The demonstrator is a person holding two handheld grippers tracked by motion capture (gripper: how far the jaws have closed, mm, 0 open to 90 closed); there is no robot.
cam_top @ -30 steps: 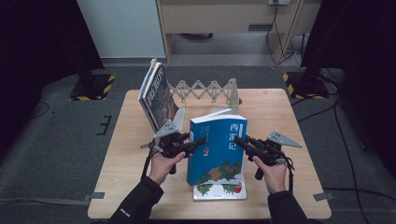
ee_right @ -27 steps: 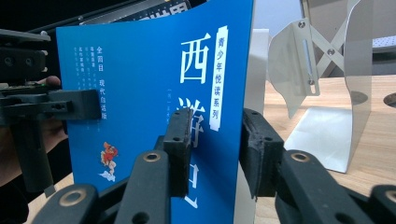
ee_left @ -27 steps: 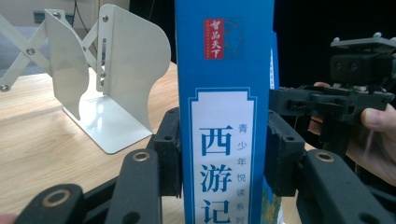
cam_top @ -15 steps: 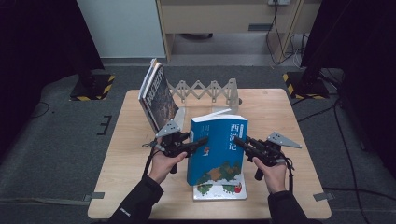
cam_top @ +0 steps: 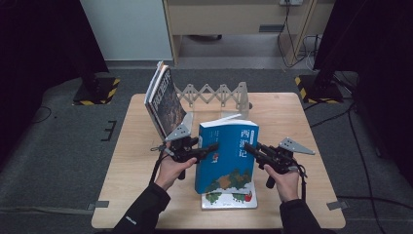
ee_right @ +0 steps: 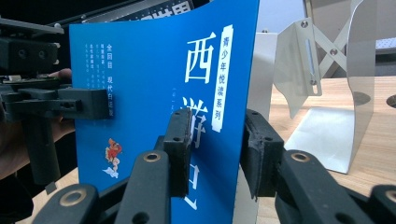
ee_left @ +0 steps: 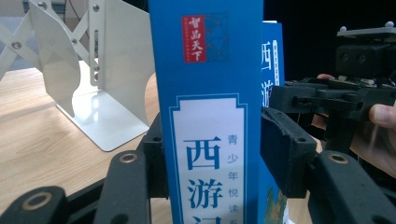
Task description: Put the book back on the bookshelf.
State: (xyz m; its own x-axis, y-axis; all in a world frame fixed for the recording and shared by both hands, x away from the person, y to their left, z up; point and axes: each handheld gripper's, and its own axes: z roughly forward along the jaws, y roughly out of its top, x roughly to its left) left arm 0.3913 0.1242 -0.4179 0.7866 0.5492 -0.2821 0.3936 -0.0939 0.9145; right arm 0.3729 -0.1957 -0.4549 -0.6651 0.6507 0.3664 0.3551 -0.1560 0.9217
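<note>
On the bench (cam_top: 302, 126), an accordion book rack (cam_top: 214, 93) stands at the far side. A blue book (cam_top: 228, 156) stands upright mid-bench, long axis vertical, directly between both claws: the left claw (cam_top: 212, 148) clamps its spine, the right claw (cam_top: 249, 147) pinches its open edge, equally near.

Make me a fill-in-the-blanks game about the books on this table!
1. The standing book held by both grippers has a ____ cover.
2. The left gripper grips that book by its ____.
3. Under it, a white book lies ____ on the table.
4. The dark book leans at the ____ end of the folding rack.

Missing words: blue, spine, flat, left
</note>
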